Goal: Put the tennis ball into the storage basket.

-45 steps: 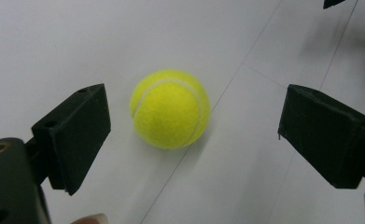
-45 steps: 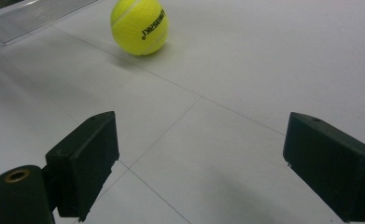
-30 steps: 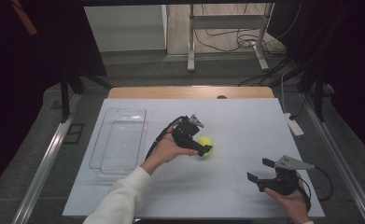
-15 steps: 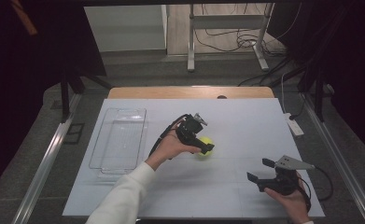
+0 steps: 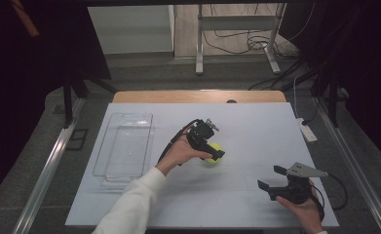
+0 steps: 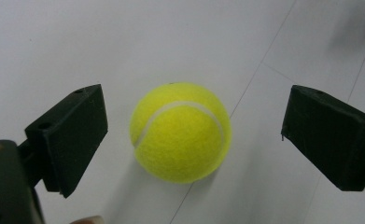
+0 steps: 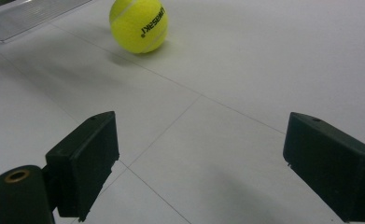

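Left gripper (image 6: 189, 135) jaws have just been opening and now stand wide around the fuzzy yellow tennis ball (image 6: 180, 132) on the white table (image 5: 246, 195), pads clear of it, so likely a release, though the overhead view is partly blocked.

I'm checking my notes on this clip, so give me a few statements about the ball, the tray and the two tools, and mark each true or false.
1. The tennis ball rests on the white table. True.
2. The left tool squeezes the ball. False: its jaws, which have just been opening, stand apart from the ball between them.
3. The ball lies inside the clear tray. False: it lies on the table, right of the tray.
4. The right tool is open with nothing between its jaws. True.
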{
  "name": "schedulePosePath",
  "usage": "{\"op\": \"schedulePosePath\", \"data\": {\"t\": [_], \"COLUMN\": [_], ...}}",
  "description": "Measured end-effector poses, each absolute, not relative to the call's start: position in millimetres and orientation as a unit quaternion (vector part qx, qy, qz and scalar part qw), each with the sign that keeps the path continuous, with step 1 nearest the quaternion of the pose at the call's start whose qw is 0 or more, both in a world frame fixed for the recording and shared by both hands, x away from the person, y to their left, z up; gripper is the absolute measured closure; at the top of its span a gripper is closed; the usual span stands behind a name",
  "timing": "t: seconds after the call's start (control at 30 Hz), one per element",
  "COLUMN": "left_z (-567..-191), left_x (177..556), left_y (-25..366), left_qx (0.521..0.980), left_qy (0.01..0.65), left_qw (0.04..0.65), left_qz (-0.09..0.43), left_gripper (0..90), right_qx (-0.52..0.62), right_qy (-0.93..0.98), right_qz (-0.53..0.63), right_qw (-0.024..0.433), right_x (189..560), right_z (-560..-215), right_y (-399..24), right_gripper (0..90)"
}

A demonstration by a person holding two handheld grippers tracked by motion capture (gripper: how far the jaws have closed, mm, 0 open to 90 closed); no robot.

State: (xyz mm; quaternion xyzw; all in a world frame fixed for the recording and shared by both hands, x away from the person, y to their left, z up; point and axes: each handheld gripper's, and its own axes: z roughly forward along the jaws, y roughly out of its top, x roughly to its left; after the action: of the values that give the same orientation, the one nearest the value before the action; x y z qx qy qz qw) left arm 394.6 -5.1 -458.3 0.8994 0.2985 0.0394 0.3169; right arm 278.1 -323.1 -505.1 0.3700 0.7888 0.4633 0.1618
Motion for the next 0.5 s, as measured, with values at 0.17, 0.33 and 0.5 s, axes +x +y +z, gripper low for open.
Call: {"op": "schedulePosePath", "data": {"t": [0.17,0.33,0.5], "left_z": [-464.5,-468.9,-472.2], "left_x": [398.8,400.4,402.3], "left_y": [-6.4,-9.1,-10.5], "left_qx": [0.901,0.904,0.904], "left_qy": [0.301,0.301,0.304], "left_qw": [0.310,0.303,0.299], "left_qz": [0.035,0.033,0.032], "left_gripper": [7.5,7.4,7.4], "right_qx": [0.370,0.370,0.371], "right_qy": [0.789,0.789,0.790], "right_qz": [0.463,0.462,0.462], "right_qw": [0.162,0.162,0.162], "right_x": [278.0,278.2,278.1], "right_z": [-505.1,-505.3,-505.4], "right_y": [-323.0,-323.0,-323.1], "right_gripper": [10.7,10.7,10.8]}}
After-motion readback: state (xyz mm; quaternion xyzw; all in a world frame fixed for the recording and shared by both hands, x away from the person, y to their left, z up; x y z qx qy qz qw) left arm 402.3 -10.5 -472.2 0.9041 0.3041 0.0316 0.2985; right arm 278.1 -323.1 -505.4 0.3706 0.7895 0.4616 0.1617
